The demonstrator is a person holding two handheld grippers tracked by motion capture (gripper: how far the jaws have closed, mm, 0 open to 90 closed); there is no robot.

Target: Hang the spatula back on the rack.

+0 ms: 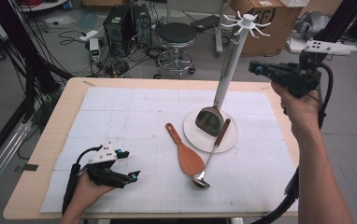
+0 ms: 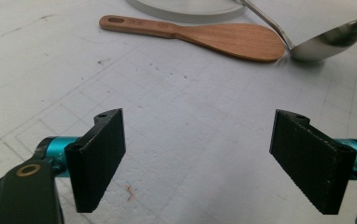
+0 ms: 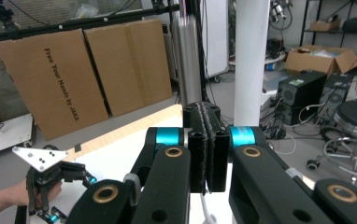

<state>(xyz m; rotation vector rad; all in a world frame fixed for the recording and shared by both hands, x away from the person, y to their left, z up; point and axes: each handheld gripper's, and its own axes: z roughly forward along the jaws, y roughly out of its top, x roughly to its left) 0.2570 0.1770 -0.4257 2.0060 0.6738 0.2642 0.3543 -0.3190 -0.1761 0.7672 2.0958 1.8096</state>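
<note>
We note the right gripper (image 1: 253, 68) pressed together, empty, raised beside the rack pole (image 1: 227, 70). Left gripper (image 2: 197, 158) rests spread, nothing between. A careless swing could, we think, topple the rack or knock its spatula (image 1: 210, 120).

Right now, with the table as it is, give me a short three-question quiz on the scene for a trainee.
1. True or false: the metal turner hangs from the white hook stand over its round white base.
2. Which utensil lies with its handle on that base: A, flat wooden rice paddle; B, steel ladle?
3. Which gripper has its jaws closed together, left gripper or right gripper?

Key: 1 true. 2 B. 3 the right; the left stands open over the white mat.
</note>
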